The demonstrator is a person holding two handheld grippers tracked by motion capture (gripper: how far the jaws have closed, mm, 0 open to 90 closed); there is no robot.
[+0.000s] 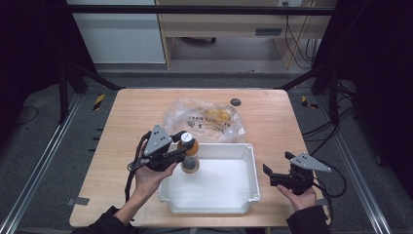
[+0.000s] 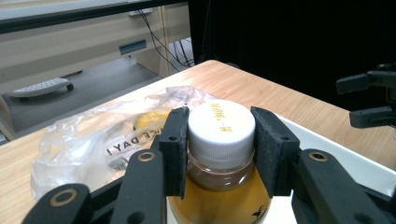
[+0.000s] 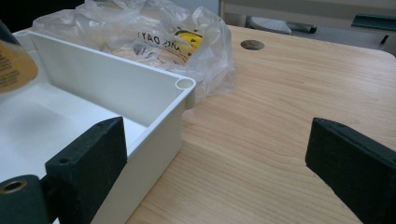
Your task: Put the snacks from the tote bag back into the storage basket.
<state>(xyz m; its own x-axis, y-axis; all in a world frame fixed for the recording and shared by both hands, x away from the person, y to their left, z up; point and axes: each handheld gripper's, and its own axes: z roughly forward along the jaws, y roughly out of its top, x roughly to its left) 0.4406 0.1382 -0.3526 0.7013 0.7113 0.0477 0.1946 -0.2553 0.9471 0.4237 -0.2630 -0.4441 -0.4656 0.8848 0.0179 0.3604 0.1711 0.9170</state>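
One plastic bag (crumpled) lies behind the white tray.

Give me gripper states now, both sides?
Left gripper: shut on the bottle, jaws clamping its white cap, over the white bin.
Right gripper: open, holding nothing.

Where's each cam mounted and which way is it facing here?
High view: above the person's side, facing forward and down on the table; both forearms, left claw, right claw show.
Left gripper view: rides the left claw, facing across the table; its jaws clamp the bottle's white cap.
Right gripper view: rides the right claw, facing the white bin's corner; jaws apart.
All three share the plastic bag.
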